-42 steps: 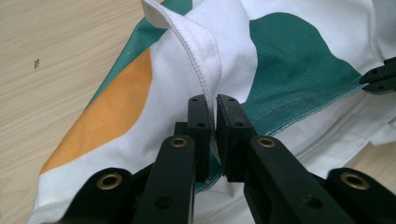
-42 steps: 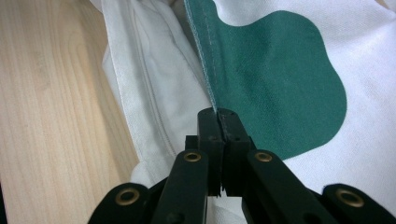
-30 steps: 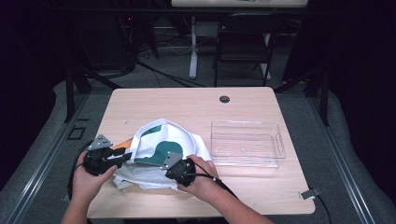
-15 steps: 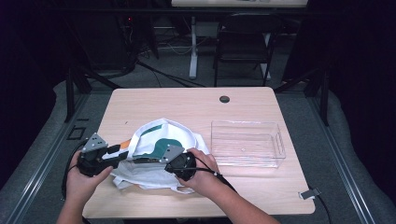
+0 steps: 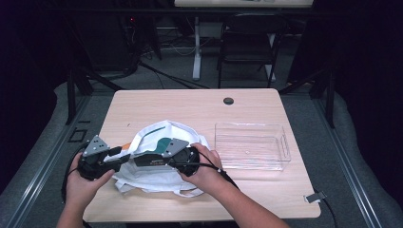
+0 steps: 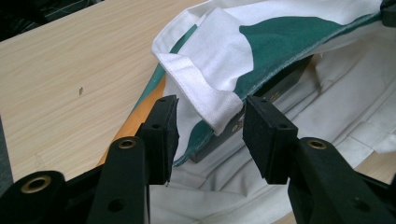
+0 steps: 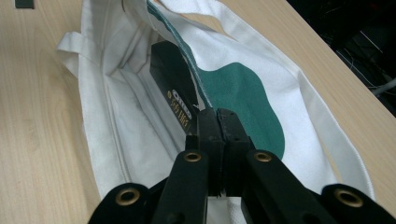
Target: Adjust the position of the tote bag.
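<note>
Your right gripper [image 7: 218,122] has its jaws pinched tight on the upper edge of the white tote bag [image 5: 157,161], lifting that green-printed layer so the mouth gapes. Your left gripper [image 6: 210,128] has just been opening: its jaws stand partly apart, with a folded white strap of the bag lying between the pads but not pressed by them. In the high view the left gripper [image 5: 102,159] sits at the bag's left edge and the right gripper [image 5: 164,154] lies across its middle, your hands behind them at the near side. Inside the open bag lies a dark box [image 7: 175,100] with gold lettering. The bag rests on the near left part of the wooden table [image 5: 190,107]. A clear plastic tray [image 5: 251,146] stands just right of the bag.
</note>
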A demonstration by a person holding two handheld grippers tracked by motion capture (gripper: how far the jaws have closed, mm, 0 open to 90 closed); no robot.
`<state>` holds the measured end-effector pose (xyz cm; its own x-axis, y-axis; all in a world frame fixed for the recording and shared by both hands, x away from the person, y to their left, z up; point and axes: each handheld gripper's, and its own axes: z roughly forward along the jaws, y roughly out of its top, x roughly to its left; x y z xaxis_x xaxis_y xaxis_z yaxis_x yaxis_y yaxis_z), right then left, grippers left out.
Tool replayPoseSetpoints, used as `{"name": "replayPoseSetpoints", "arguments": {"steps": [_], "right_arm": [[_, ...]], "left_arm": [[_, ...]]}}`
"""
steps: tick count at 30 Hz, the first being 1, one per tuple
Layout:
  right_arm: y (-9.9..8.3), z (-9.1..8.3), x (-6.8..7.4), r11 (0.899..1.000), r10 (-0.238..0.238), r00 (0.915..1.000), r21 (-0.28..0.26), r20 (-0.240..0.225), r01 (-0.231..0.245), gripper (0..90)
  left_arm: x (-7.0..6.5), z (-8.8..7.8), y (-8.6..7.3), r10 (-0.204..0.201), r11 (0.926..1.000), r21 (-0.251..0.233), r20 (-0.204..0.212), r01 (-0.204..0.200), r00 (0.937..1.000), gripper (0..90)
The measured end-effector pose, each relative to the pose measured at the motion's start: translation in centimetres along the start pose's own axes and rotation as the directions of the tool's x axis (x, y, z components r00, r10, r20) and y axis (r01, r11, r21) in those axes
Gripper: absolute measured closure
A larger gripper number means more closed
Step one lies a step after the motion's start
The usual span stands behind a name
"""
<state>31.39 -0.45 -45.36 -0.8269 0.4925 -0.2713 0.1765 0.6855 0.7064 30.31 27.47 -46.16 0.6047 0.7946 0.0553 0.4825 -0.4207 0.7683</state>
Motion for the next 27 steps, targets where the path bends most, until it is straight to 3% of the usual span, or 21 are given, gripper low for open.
{"name": "replayPoseSetpoints", "arguments": {"steps": [18, 27], "right_arm": [[1.1, -0.3, -0.7, 1.000, 0.006, 0.9998, -0.017, 0.021, -0.006, 89.6], [1.4, -0.3, -1.0, 0.999, 0.022, 0.9992, -0.025, 0.032, -0.021, 89.6]], "left_arm": [[0.4, 1.2, -0.6, 0.029, 0.9990, 0.034, -0.018, -0.028, 0.9994, 53.7], [0.5, 1.7, -0.9, 0.022, 0.9992, 0.032, -0.034, -0.021, 0.9992, 60.5]]}}
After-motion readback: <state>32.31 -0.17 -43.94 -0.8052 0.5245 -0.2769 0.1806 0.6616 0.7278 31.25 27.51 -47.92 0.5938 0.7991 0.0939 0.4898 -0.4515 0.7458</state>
